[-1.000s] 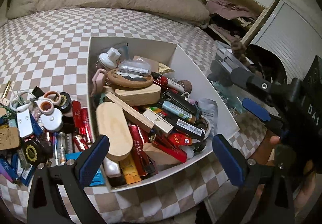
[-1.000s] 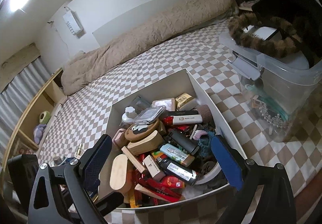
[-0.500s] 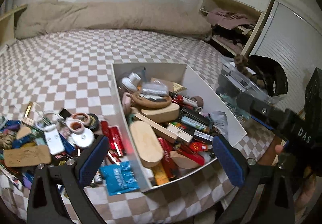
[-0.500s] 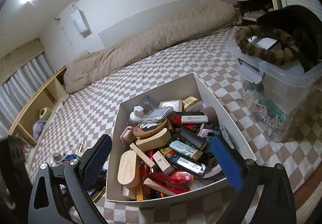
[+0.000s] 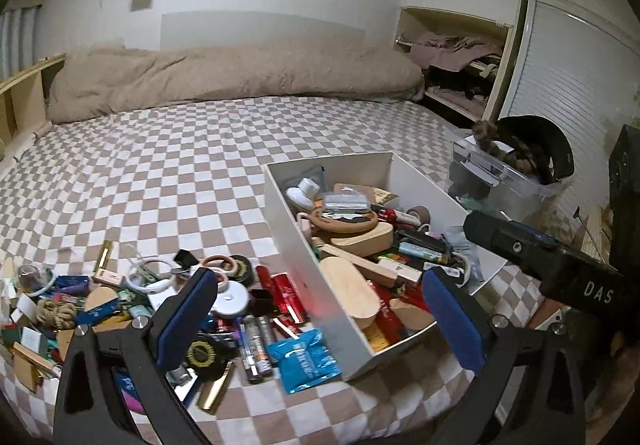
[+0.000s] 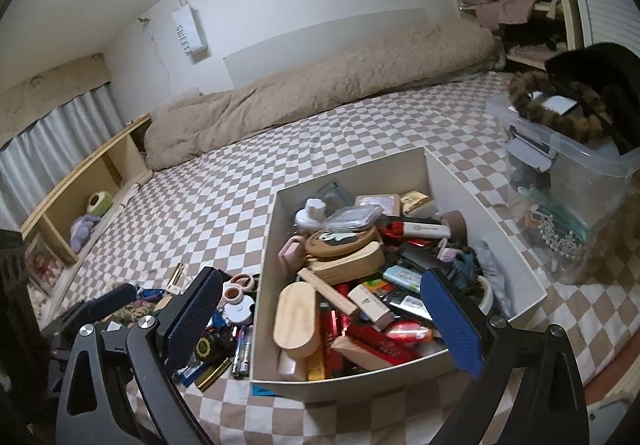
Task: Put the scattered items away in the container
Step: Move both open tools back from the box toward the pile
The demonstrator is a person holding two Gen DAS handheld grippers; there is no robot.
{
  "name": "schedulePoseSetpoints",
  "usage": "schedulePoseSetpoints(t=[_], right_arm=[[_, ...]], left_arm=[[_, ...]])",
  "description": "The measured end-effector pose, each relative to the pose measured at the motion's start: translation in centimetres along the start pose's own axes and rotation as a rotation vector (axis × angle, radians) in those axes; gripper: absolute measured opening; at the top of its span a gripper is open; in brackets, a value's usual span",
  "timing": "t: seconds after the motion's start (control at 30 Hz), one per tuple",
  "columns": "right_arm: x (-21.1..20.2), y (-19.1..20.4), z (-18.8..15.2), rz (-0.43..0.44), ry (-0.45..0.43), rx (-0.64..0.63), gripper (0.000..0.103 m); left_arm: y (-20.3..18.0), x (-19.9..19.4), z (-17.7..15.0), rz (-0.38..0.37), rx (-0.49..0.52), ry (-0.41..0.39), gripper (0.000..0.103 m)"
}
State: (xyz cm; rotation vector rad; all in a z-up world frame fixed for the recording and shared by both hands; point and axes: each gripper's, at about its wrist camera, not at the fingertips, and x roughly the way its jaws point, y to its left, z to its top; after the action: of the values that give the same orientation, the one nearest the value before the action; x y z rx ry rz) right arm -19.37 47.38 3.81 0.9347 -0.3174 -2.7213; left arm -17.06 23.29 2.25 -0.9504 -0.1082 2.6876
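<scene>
While both my grippers, left gripper [image 5: 320,319] and right gripper [image 6: 322,319], hang with fingers spread wide and empty, the white container [image 5: 294,245] sits on the checkered bed [image 5: 160,165], crammed with wooden blocks, lighters and tubes. Scattered items [image 5: 120,301] lie just left of it. Only my right view shows the shelf toys [image 6: 90,217].

bed [image 5: 200,173] clear beyond, box [image 5: 304,245] brimful (heaped)
</scene>
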Motion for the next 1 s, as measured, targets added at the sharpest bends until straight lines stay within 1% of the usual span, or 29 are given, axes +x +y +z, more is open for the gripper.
schedulePoseSetpoints(t=[0.17, 0.23, 0.37, 0.63, 0.83, 1.0], right_arm=[[0.0, 2.6, -1.0, -0.002, -0.014, -0.053, 0.100], [0.0, 3.4, -1.3, -0.010, -0.021, -0.062, 0.103], [0.0, 4.4, -1.7, 0.011, -0.024, -0.053, 0.103], [0.4, 6.7, -3.0, 0.019, -0.020, -0.061, 0.103], [0.7, 8.2, -3.9, 0.015, -0.024, -0.068, 0.103], [1.0, 9.3, -4.9, 0.009, -0.040, -0.075, 0.103]], left_arm=[[1.9, -1.4, -0.4, 0.007, -0.010, -0.012, 0.103], [2.7, -1.9, -0.6, 0.014, -0.017, -0.018, 0.103], [4.6, -3.0, -1.0, 0.047, -0.038, -0.026, 0.103], [8.1, -4.9, -2.3, 0.098, -0.067, -0.043, 0.103], [10.7, -5.8, -3.1, 0.130, -0.110, -0.042, 0.103], [12.6, -6.4, -4.0, 0.157, -0.119, -0.044, 0.103]])
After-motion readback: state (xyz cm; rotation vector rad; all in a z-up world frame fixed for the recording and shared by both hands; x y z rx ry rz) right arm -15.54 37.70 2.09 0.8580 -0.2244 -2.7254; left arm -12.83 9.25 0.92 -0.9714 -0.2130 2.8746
